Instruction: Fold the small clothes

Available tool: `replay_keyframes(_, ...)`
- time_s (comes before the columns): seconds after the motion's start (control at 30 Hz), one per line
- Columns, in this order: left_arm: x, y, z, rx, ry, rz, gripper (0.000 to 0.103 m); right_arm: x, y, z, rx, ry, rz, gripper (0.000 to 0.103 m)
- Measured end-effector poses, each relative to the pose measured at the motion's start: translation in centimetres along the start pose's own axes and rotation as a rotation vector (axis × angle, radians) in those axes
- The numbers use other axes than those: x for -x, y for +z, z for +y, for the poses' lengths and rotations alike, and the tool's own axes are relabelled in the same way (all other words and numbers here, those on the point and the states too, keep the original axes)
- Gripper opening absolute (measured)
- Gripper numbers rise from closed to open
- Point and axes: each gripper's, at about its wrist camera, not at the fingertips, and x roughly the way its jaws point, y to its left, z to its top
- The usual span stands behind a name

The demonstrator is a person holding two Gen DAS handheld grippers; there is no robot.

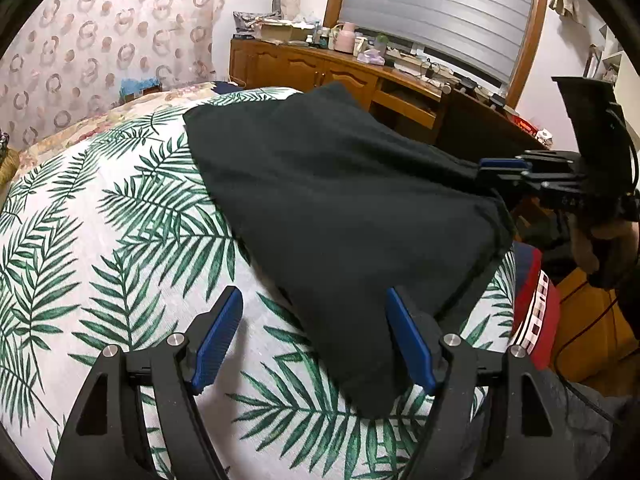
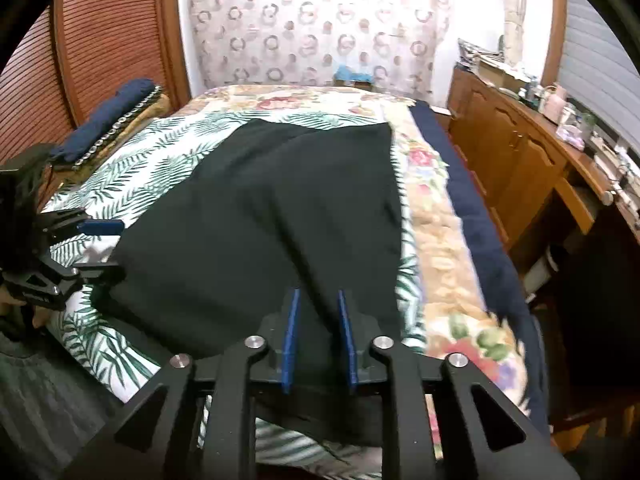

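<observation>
Closest to me, my left gripper (image 1: 314,336) hangs over the palm-leaf bedspread (image 1: 120,240) with its jaws spread wide. Its right blue pad (image 1: 408,340) sits at the near corner of the dark green garment (image 1: 340,200), and its left pad stands over bare bedspread; nothing is pinched between them.

My right gripper (image 2: 318,340) hovers low over the near edge of the same garment (image 2: 260,220). Its jaws stand a narrow way apart, with a ridge of the dark cloth running up between the two blue pads. From my own wrist view I see gaps on both sides of that ridge, so I read the jaws as parted and not clamping. From the left wrist view the right gripper (image 1: 504,170) meets the cloth's right-hand edge, where the fabric is drawn up to a point at the fingertips; whether it still catches there I cannot tell.

The garment lies spread across the middle of the bed, mostly flat, with a soft fold running along its length.

Farther off, a floral quilt (image 2: 436,216) with a navy border lies beside the bedspread. Beyond stand a wooden cabinet (image 1: 308,68) crowded with small items and a patterned curtain (image 2: 320,28).
</observation>
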Motion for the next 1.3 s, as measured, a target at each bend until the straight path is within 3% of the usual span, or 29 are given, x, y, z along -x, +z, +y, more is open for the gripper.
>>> replay_keyframes(0.1,0.0,-0.3,-0.2,-0.007,-0.012,0.021,0.074,-1.1,-0.4,1.0,0.013,0.037,0.000,0.042)
replay_keyframes(0.17,0.0,-0.5,-0.5,-0.026,-0.039,0.044,0.059,-1.6,-0.8,1.5,0.029,0.069,0.014,0.042)
replay_keyframes(0.23,-0.2,-0.7,-0.7,-0.031,-0.053,0.069,0.054,-2.0,-1.2,1.9,0.041,0.082,0.017,0.042)
replay_keyframes(0.43,0.0,-1.2,-1.5,-0.056,-0.060,0.088,0.050,-3.1,-1.4,2.3,0.044,0.113,0.021,0.042)
replay_keyframes(0.53,-0.3,-0.9,-1.8,-0.061,-0.106,0.117,0.011,-3.2,-0.9,2.6,0.051,0.129,0.024,0.049)
replay_keyframes(0.57,-0.3,-0.8,-1.9,-0.067,-0.104,0.118,0.006,-3.2,-0.9,2.7,0.052,0.139,0.026,0.056)
replay_keyframes(0.73,1.7,1.8,-2.0,-0.062,-0.139,0.040,0.004,-2.4,-1.0,3.2,0.066,0.183,0.024,0.069)
replay_keyframes(0.93,3.2,6.3,-2.0,-0.064,-0.135,-0.061,0.004,-1.0,-1.2,4.1,0.114,0.226,-0.026,0.074)
replay_keyframes(1.07,2.7,8.4,-1.6,-0.062,-0.133,-0.084,0.004,-1.3,-1.4,4.2,0.146,0.195,-0.016,0.075)
replay_keyframes(1.3,1.8,9.1,-0.5,-0.028,-0.097,-0.104,0.004,-3.0,-1.8,1.4,0.152,0.031,0.055,0.075)
